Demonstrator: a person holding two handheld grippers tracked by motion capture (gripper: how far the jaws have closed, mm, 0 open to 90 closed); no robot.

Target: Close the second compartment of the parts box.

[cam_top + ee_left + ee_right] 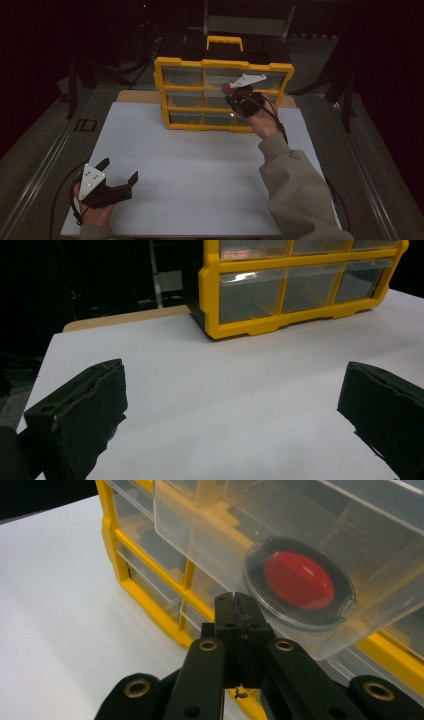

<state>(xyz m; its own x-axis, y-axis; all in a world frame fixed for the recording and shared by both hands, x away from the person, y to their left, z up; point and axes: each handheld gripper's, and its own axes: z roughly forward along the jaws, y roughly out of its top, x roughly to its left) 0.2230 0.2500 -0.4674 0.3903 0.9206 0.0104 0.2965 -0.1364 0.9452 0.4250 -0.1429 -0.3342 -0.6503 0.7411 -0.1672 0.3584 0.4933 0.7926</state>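
Sitting at upper centre of the high view, the yellow organizer (222,95) holds clear drawers; one drawer (280,555), pulled out, contains a red disc (298,580) in a round case. White tabletop (190,170), dark room. Its long axis runs left-right, drawers facing the person. Right hand-held gripper (239,605) jaws together at the drawer; left hand-held gripper (232,405) jaws apart.

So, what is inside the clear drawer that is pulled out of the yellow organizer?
Inside the clear drawer lies a round black-rimmed case with a red center. The shut right gripper covers the drawer's lower front edge.
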